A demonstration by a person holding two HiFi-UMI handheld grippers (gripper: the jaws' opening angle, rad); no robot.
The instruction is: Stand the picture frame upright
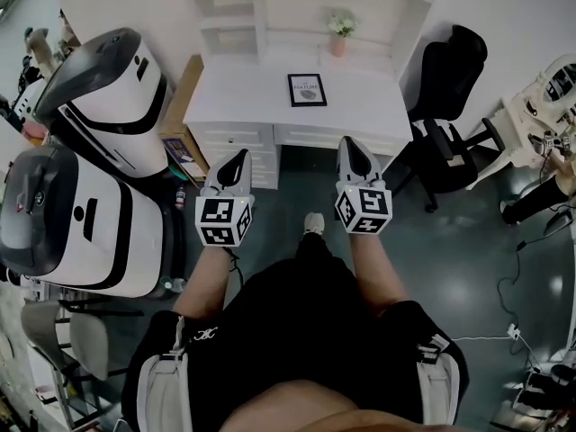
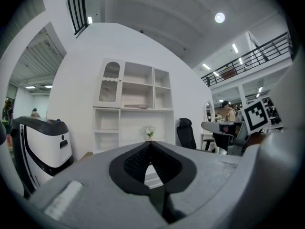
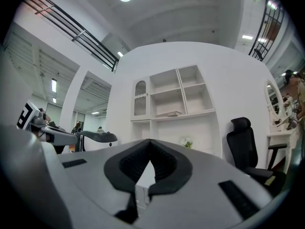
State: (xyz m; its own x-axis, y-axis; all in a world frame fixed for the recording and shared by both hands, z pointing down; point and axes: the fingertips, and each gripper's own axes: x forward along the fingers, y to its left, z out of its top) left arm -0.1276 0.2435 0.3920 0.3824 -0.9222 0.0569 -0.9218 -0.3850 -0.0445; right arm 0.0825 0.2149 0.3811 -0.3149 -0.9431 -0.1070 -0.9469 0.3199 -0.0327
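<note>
Closest in, the person is standing with a gripper in each hand, both held out level and side by side. The left gripper [image 1: 236, 162] has its jaws pressed fully together with nothing between them, and it's the same for the right gripper [image 1: 354, 148]: clamped to a point and empty. That makes sense, since there's nothing within reach to grab yet, so closed jaws look like a carrying pose.

Just past the tips is bare dark floor, then the front of a white desk [image 1: 236, 97] with drawers. The picture frame [image 1: 307, 89] is on the desktop, well ahead of both grippers and roughly between the lines they point along, maybe a bit nearer the right one's line. It's lying flat on its back, face up, so the task hasn't started. Neither gripper view shows the frame, probably because the grippers sit low and the desktop is edge-on behind the jaws.

Behind the frame is a small flower pot [image 1: 339, 34] against the back, then open white shelves [image 1: 236, 16] above. Off to the right gripper's side is a black office chair [image 1: 450, 88], and to the left gripper's side are two big white machines [image 1: 103, 93].

Best guess at the plan is to get closer, open up, pinch an edge and tip it up. The flower pot is close enough behind to be worth watching.
</note>
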